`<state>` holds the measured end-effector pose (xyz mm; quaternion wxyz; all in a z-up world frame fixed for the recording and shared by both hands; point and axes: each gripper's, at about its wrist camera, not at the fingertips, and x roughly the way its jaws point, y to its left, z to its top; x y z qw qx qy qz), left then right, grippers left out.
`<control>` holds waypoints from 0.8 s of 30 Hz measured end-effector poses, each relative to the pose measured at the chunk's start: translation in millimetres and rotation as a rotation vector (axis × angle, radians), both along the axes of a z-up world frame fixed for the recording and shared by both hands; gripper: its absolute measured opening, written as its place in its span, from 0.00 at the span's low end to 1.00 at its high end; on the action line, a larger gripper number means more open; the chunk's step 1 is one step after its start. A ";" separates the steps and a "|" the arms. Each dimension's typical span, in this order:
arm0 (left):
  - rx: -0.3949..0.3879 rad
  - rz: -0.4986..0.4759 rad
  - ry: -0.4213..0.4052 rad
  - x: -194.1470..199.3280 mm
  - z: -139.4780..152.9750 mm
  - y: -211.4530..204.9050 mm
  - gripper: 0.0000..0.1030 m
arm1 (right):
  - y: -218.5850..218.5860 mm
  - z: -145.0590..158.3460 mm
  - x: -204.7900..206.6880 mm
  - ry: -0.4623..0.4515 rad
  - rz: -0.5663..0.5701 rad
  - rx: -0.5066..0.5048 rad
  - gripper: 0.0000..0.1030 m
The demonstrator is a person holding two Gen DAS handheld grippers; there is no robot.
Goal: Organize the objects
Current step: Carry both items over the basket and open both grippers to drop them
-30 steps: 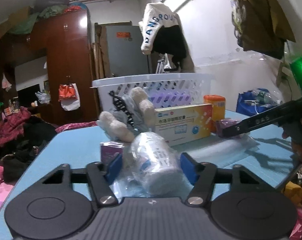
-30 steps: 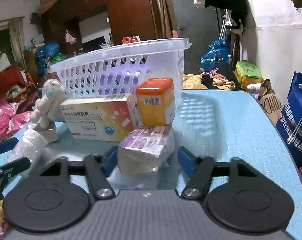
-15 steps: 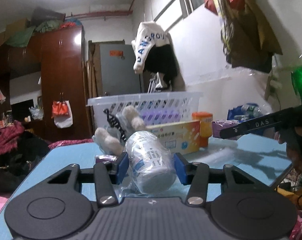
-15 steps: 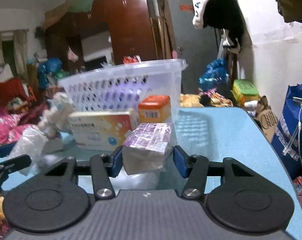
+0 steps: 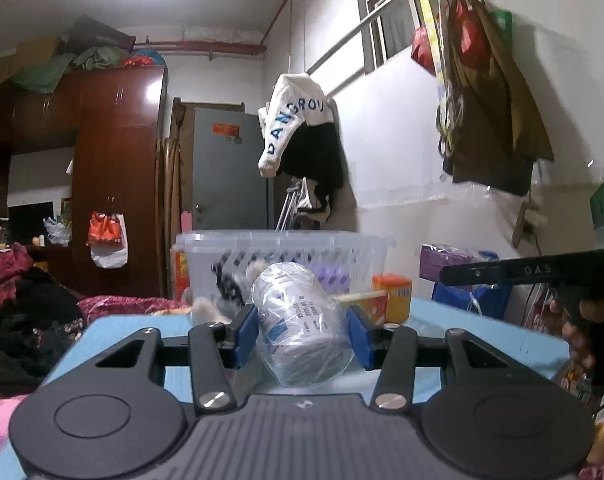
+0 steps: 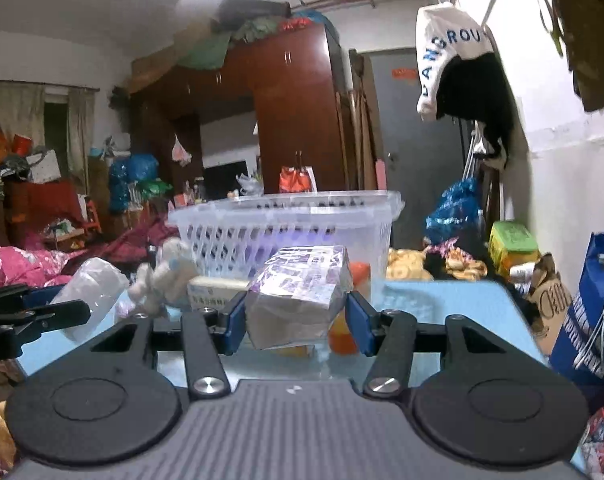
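1. Overhead-lit and cluttered, a bedroom frames a blue table point(image 5: 118, 328) where a person works with two hand-held grippers.
2. Left gripper point(image 5: 302, 334): its blue pads press both sides of a white bottle sealed in a clear plastic bag point(image 5: 298, 320), which is held clear of the tabletop, at 12 o'clock from the camera.
3. Right gripper point(image 6: 296, 322): clamped on a purple-printed packet in shiny wrap point(image 6: 302, 292), also lifted off the table, tilted slightly.
4. Beyond both loads, at 12 o'clock, stands a white slotted laundry basket point(image 6: 286, 220) on the far part of the table.
5. Between grippers and basket lie a plush toy point(image 6: 170, 276) at 10 o'clock in the right view, a flat medicine box point(image 6: 214, 292) beside it, and an orange-capped jar point(image 5: 394, 294) at 2 o'clock in the left view.
6. Seen from the left camera, the right gripper's black finger reaches in at 3 o'clock with the purple packet at its tip; a hand point(image 5: 582, 332) shows below it.
7. On the wall behind, a white-and-black hooded jacket point(image 5: 298, 136) hangs from a rail, next to a grey door point(image 5: 230, 184) and a red-brown wardrobe point(image 5: 118, 184).
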<state>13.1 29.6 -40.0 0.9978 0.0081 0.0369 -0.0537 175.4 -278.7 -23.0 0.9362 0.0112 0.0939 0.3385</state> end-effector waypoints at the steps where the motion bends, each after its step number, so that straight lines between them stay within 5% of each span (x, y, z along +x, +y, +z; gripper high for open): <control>1: -0.008 -0.006 -0.005 2.1 6.2 2.2 0.50 | 0.5 4.6 1.9 -0.002 0.005 0.001 0.54; 9: -0.023 0.008 -0.014 66.5 88.5 21.1 0.50 | 24.3 62.9 51.6 -0.008 0.017 -0.039 0.54; 13: -0.030 0.057 0.110 144.1 118.1 32.4 0.50 | 56.3 83.5 103.5 0.044 -0.031 -0.132 0.53; 18: -0.003 0.100 0.333 229.3 114.1 35.6 0.50 | 86.8 77.7 162.7 0.184 -0.078 -0.231 0.53; 24: -0.021 0.131 0.395 255.9 101.8 44.3 0.50 | 99.5 65.3 188.0 0.273 -0.099 -0.274 0.53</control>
